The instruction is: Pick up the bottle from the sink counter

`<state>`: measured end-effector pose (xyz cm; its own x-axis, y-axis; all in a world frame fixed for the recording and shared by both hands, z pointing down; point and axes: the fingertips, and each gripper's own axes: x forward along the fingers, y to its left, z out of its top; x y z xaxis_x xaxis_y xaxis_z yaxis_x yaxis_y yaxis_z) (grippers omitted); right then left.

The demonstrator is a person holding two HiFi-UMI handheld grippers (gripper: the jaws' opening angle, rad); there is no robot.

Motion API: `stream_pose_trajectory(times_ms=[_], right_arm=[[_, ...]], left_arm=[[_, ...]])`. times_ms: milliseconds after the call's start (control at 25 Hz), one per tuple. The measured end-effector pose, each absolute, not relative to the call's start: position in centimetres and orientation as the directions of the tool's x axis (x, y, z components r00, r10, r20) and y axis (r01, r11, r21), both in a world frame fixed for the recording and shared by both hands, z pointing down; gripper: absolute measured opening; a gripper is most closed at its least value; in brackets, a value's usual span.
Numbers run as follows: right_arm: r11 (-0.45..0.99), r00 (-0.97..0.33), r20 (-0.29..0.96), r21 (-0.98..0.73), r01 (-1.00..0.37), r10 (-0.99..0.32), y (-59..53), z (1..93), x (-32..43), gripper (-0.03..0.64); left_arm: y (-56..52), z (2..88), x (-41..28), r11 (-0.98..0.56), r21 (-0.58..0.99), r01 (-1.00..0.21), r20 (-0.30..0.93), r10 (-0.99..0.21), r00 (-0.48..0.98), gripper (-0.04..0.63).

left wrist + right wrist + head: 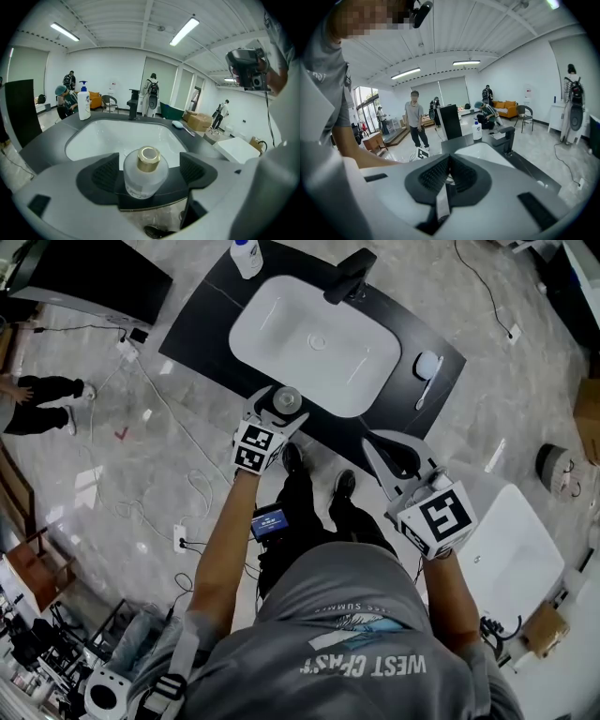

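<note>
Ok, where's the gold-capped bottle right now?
In the head view the bottle is left of centre, at the near edge of the dark counter by the front corner of the white sink, between the open jaws of the left gripper.

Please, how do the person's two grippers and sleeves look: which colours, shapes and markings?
Both the left gripper and the right gripper have a pale grey plastic body and black ribbed pads. Each carries a white cube printed with black square markers. The person wears a grey T-shirt with short sleeves and white lettering.
</note>
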<state>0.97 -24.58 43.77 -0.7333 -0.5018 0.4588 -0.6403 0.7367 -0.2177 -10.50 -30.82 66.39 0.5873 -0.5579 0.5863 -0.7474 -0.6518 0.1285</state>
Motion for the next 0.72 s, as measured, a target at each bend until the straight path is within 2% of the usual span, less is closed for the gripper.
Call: stream_pose_trajectory(times_ms=[720], right_arm=[[0.692,-0.693,0.519,-0.241,-0.681,-0.501,-23.2,46.2,1.6,0.003]], left_arm=[[-32.0,69.9,-9.3,-0.69,0.078,-0.72,0.582,-0.555,0.595,0.39]])
